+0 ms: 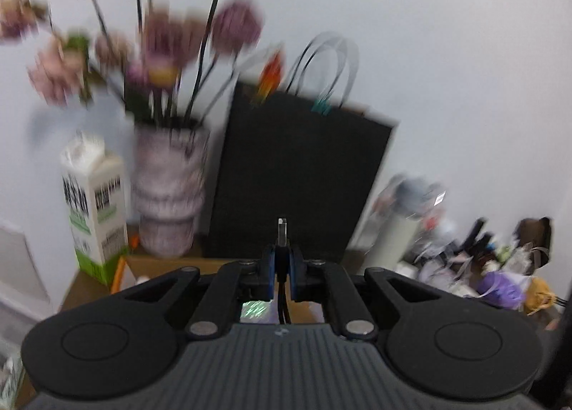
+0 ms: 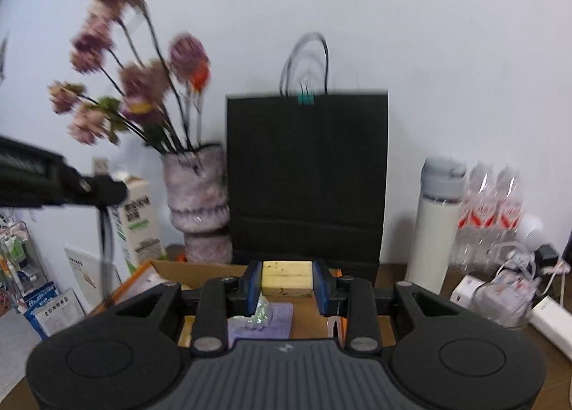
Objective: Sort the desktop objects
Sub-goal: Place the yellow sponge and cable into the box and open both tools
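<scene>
Left gripper point(image 1: 282, 267) clenched on thin cable plug point(image 1: 282, 229), cord hanging below. Right gripper point(image 2: 286, 283) grasping wooden block point(image 2: 286, 279), held above open cardboard box point(image 2: 200, 270). Keep both grips firm, carry level, lower block squarely before releasing; avoid vase point(image 2: 198, 195).

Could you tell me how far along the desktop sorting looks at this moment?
Midway, it seems. Done: a purple cloth and tape roll already lie in the cardboard box. In hand: the right gripper grips a wooden block; the left gripper pinches a cable plug. Left: chargers and cords remain loose on the desk.
</scene>
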The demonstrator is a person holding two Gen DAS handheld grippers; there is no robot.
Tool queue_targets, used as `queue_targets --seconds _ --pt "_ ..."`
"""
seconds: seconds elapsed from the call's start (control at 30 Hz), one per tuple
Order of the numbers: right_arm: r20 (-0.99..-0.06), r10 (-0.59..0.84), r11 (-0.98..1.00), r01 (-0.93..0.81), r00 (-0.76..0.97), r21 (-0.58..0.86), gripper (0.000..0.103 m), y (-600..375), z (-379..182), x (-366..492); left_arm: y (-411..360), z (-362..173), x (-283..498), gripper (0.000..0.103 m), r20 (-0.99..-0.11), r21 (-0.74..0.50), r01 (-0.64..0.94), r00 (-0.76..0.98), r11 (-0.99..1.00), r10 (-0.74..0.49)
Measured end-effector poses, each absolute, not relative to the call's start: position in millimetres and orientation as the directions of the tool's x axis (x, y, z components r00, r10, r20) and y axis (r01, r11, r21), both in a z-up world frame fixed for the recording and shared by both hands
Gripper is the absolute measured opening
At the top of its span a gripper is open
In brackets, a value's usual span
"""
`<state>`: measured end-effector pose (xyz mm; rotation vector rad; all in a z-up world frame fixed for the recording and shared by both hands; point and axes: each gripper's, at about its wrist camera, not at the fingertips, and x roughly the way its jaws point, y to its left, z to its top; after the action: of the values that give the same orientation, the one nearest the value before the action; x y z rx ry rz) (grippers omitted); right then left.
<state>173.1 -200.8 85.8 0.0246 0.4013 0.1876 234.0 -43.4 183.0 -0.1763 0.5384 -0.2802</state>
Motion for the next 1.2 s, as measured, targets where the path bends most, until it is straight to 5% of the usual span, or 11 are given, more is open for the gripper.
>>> queue_targets --seconds 0.3,0.33,0.5,0.73,0.87,1.0,1.2 --pt "-0.580 0.253 0.967 -0.224 0.774 0.124 0.029 -202 42 285 -61 79 361 0.012 -0.704 -0.146 0.117 0.685 0.982 -0.186" --pt "-0.598 0.262 0.965 -0.224 0.757 0.140 0.029 -203 37 297 -59 69 372 0.015 -0.728 -0.153 0.097 0.662 0.983 -0.178" --pt "-0.687 0.192 0.980 -0.176 0.700 0.095 0.029 -191 8 347 -46 55 384 0.067 -0.728 -0.229 0.104 0.642 0.968 -0.241" --pt "-0.764 0.160 0.983 -0.168 0.625 0.069 0.030 -181 -23 382 -34 78 374 0.081 -0.696 -0.182 0.161 0.675 0.970 -0.243" --pt "-0.759 0.141 0.986 -0.157 0.636 0.052 0.064 -178 -15 383 -28 87 371 0.085 -0.701 -0.160 0.142 0.680 0.977 -0.214" --pt "-0.733 0.159 0.987 -0.132 0.662 0.094 0.065 -189 8 374 -19 86 365 0.096 -0.716 -0.175 0.100 0.670 0.980 -0.196" --pt "-0.719 0.172 0.985 -0.141 0.674 0.104 0.072 -199 33 346 -6 87 344 0.098 -0.766 -0.136 0.034 0.630 0.990 -0.127"
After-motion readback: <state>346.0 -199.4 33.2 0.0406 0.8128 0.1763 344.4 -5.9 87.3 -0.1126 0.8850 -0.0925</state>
